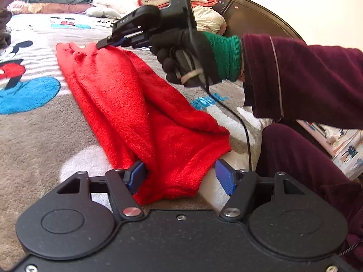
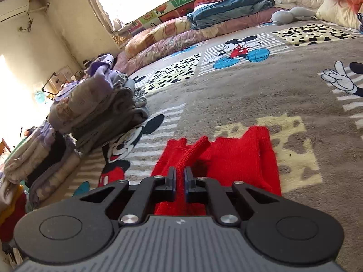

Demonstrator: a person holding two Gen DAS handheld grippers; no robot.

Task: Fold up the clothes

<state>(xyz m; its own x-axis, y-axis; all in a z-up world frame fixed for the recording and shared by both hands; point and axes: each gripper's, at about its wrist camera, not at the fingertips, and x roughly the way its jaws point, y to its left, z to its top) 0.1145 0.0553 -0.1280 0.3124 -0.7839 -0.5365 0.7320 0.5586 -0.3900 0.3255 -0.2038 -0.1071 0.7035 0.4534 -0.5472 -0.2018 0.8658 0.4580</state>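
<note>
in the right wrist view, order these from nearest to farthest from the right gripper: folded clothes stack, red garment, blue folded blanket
1. red garment: a fold pinched in the right gripper.
2. folded clothes stack: left, partway up the bed.
3. blue folded blanket: far end, by the wall.

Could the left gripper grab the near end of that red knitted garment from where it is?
Probably yes: the left gripper is open, the red garment's near end lies between its pads, and nothing blocks it.
</note>
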